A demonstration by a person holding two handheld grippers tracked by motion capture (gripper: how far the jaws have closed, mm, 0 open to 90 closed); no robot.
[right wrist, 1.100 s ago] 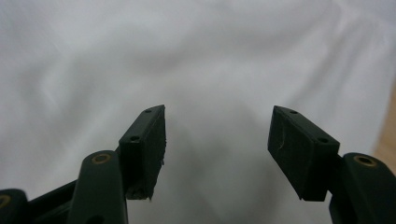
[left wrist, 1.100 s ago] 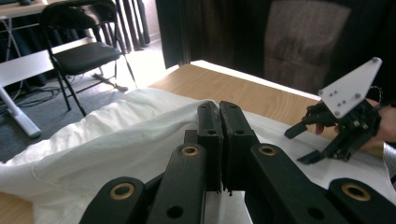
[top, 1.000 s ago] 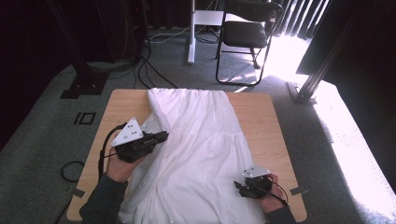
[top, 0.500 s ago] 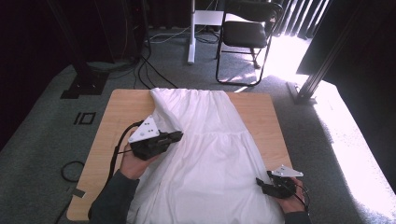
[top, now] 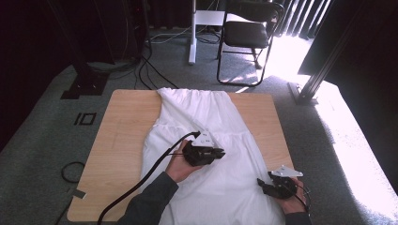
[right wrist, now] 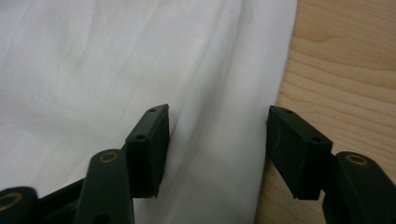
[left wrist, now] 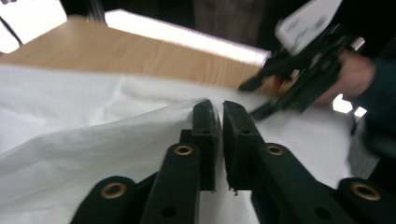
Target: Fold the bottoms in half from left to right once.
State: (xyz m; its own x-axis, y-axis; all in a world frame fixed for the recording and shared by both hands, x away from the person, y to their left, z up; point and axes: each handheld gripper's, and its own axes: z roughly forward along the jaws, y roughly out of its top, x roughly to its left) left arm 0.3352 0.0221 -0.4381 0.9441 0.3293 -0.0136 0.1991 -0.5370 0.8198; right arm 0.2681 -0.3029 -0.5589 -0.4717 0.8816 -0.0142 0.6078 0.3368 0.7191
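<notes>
A white dress (top: 206,154) is lying spread along the middle of the bench (top: 117,140), hem end toward the person. The left hand-held gripper (top: 220,152) is hovering over the dress's middle, a fold draped against its jaws, which have just been parting to a narrow gap with no cloth seen between them. The right hand-held gripper (right wrist: 217,140) is sitting released astride the dress's right edge, jaws just narrowing; it should be pinching the edge cleanly, without dragging.
</notes>
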